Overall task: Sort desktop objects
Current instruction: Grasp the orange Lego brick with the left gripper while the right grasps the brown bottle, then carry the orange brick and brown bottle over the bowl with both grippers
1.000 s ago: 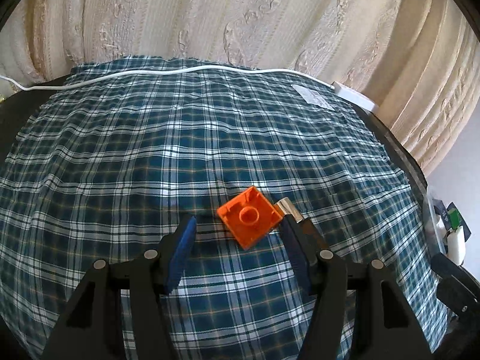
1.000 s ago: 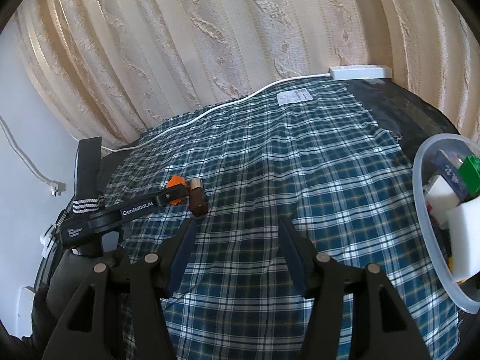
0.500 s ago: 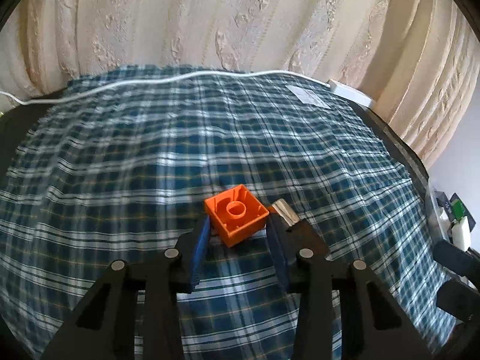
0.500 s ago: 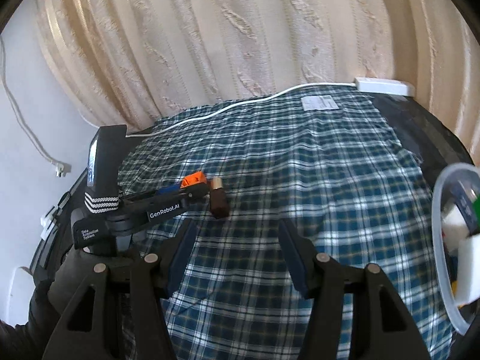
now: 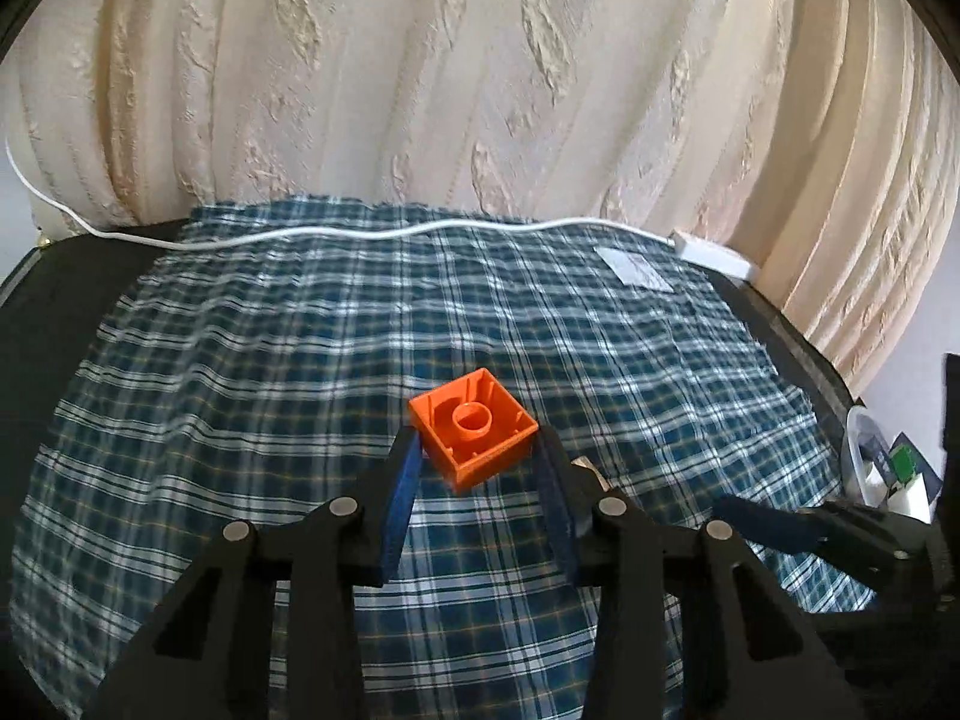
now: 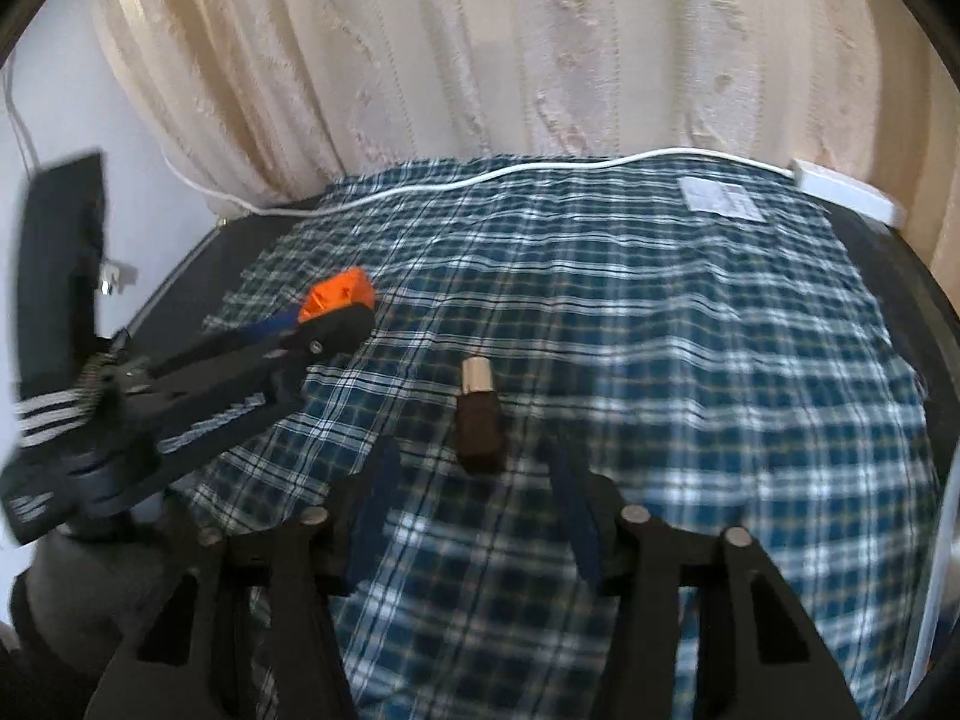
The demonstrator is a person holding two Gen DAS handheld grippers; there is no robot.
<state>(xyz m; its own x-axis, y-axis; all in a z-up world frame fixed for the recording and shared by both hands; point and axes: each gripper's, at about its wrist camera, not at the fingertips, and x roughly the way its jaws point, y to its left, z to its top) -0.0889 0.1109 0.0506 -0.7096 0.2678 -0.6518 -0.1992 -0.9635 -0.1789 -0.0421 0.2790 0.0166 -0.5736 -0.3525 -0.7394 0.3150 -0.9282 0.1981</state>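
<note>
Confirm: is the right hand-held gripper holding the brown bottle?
No. The right hand-held gripper is open, and the brown bottle lies on the plaid cloth between its fingertips, ungripped.

This looks like a room in a home. A big cream curtain (image 5: 480,72) with a soft raised pattern hangs behind the worktop (image 5: 54,300). A blue and white checked cloth (image 6: 690,330) covers the worktop like a tablecloth. A white cable (image 5: 372,234) runs along the back to a white power strip (image 6: 846,192). A plain white wall (image 6: 60,96) shows beside the curtain.
</note>
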